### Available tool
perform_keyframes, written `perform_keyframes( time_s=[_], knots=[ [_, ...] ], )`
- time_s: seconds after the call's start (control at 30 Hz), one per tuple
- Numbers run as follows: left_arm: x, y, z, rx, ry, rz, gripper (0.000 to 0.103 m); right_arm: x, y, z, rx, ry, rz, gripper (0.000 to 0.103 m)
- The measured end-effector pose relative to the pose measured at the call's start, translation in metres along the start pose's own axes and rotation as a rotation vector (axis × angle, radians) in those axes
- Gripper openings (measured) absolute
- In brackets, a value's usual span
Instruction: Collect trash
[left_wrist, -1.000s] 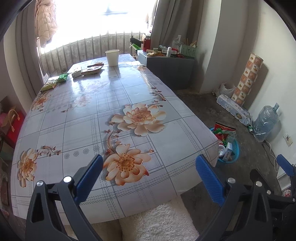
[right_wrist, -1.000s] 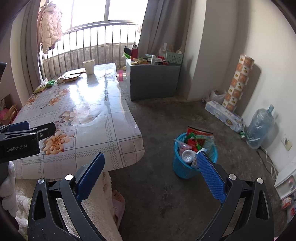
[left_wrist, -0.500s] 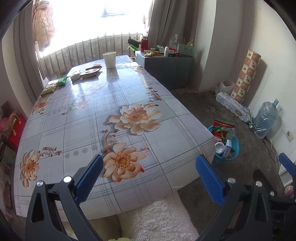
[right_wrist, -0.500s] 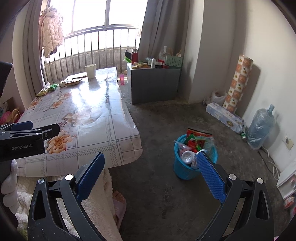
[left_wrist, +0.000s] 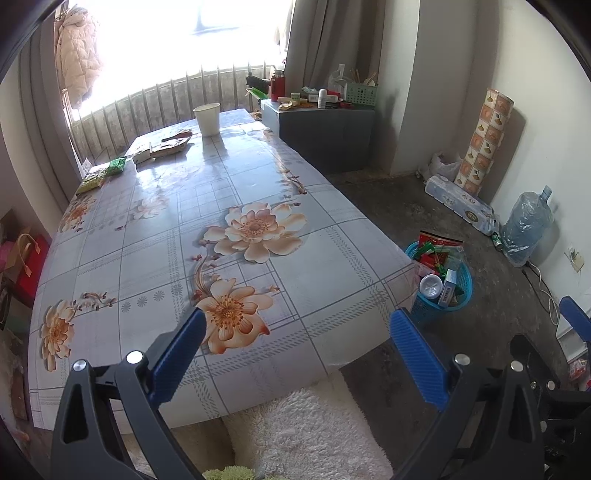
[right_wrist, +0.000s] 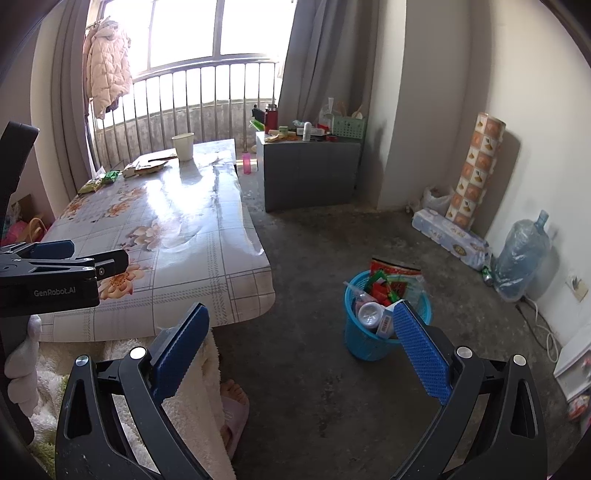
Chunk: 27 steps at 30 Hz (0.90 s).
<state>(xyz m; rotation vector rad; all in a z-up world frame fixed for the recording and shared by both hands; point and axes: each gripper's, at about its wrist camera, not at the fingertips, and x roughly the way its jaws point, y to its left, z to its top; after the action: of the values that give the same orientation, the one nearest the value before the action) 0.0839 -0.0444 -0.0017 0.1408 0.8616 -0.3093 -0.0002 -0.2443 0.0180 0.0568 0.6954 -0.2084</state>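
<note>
A blue trash basket (right_wrist: 369, 343) stuffed with wrappers and a white cup stands on the floor right of the table; it also shows in the left wrist view (left_wrist: 463, 295). On the far end of the floral table (left_wrist: 147, 258) lie green snack packets (left_wrist: 101, 175), a brown wrapper (left_wrist: 171, 146) and a white paper cup (left_wrist: 207, 119). My left gripper (left_wrist: 295, 350) is open and empty above the table's near edge. My right gripper (right_wrist: 301, 339) is open and empty above the floor, left of the basket.
A grey cabinet (right_wrist: 310, 173) with bottles and clutter stands behind the table. A patterned roll (right_wrist: 476, 166), a paper pack (right_wrist: 450, 236) and a water jug (right_wrist: 521, 254) line the right wall. A white fluffy rug (left_wrist: 306, 432) and a slippered foot (right_wrist: 232, 406) lie near me.
Both grippers have drawn back and risen a little, so more of the table, basket and floor shows. Both stay open and empty.
</note>
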Motion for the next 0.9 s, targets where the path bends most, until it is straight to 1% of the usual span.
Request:
perform_keyframes(
  time_s=[0.33, 0.6, 0.8, 0.9],
  knots=[
    [0.0, -0.003, -0.001, 0.006, 0.002, 0.004, 0.098, -0.001, -0.002, -0.003, -0.014, -0.004, 0.012, 0.096],
    [0.0, -0.005, -0.002, 0.01, -0.003, 0.007, 0.098, -0.004, -0.007, -0.003, -0.015, -0.015, -0.003, 0.096],
    [-0.008, -0.009, 0.001, 0.026, -0.048, 0.022, 0.098, -0.009, -0.012, 0.0, 0.009, -0.027, 0.003, 0.096],
    [-0.01, -0.009, 0.004, 0.024, -0.057, 0.022, 0.098, -0.013, -0.011, 0.004, 0.011, -0.033, -0.001, 0.096]
  ],
)
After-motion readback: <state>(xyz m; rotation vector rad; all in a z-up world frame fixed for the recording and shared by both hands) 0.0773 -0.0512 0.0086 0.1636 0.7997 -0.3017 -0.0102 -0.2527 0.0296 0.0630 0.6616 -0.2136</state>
